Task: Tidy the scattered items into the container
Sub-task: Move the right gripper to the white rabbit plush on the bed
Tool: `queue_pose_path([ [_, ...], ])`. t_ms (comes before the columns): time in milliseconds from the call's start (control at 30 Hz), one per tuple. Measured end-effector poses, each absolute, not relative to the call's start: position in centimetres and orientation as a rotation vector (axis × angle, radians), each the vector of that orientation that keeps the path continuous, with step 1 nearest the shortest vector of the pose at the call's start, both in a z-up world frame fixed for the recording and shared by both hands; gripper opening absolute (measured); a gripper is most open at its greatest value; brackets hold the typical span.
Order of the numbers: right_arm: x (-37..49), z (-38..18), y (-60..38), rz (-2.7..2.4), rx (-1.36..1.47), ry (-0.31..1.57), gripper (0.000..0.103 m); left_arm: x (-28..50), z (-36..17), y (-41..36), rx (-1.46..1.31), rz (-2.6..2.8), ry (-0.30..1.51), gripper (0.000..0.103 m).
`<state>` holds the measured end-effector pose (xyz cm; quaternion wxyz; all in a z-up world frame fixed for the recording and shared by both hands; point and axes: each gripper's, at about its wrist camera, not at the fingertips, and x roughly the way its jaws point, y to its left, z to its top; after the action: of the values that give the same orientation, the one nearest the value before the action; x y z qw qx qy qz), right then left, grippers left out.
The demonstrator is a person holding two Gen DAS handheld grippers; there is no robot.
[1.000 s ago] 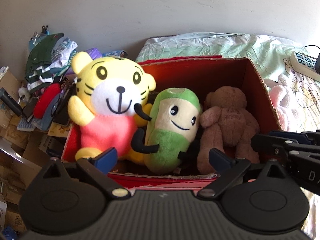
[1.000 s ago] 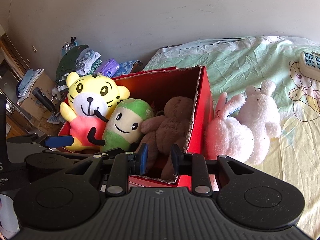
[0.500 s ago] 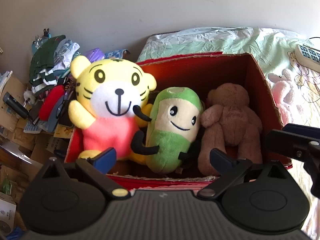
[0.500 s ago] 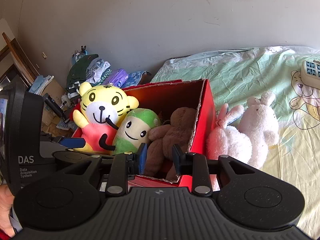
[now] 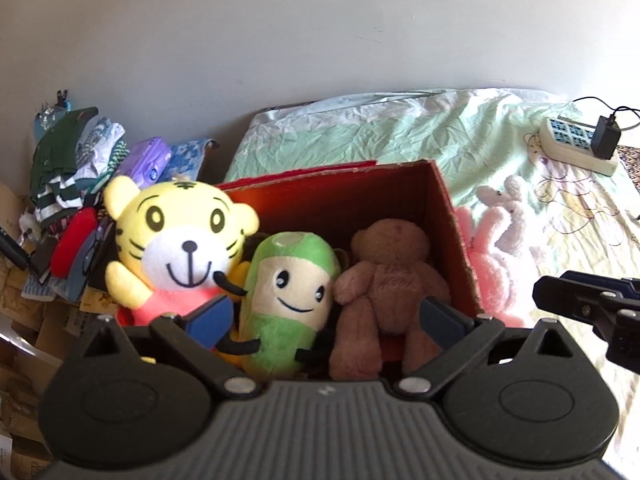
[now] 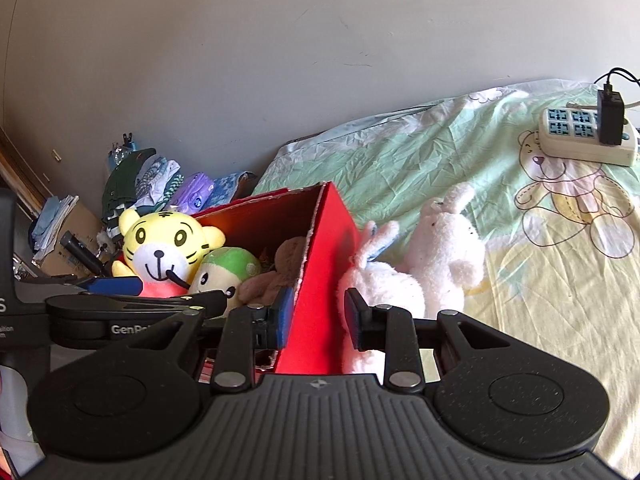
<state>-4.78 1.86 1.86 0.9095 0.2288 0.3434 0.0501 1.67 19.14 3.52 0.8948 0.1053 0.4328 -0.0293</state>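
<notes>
A pile of folded clothes (image 5: 76,160) is seen at the far left, against the wall. Next to it, a red cardboard box (image 5: 452,216) stands on the bed with the pale green printed sheet (image 6: 400,160). Inside the box, a yellow tiger plush toy in a pink shirt (image 5: 176,240), a green and cream smiling plush toy (image 5: 288,300) and a brown plush bear (image 5: 388,280) are packed side by side. The left gripper (image 5: 326,314) is held wide open before them, gripping nothing. The right gripper (image 6: 316,314) is parted around the box's right wall without visibly clamping it. Just beside that wall, outside the box, a pink plush rabbit (image 6: 380,280) and a white plush rabbit (image 6: 444,248) lie touching. A cream power strip (image 6: 584,140) lies at the far right.
</notes>
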Motion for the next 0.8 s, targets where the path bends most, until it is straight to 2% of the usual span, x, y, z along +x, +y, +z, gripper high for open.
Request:
queue_pose_path([
  [400,-5.7,-1.2,-5.5,-0.039,0.518,0.783,0.032,-1.7,5.0,12.1,0.187,-0.433,0.795,0.1],
  [800,-5.1,-3.4,-10.1,0.027,0.589,0.845,0.035,-4.6,-0.1,6.2,0.278,-0.479,0.827,0.1],
])
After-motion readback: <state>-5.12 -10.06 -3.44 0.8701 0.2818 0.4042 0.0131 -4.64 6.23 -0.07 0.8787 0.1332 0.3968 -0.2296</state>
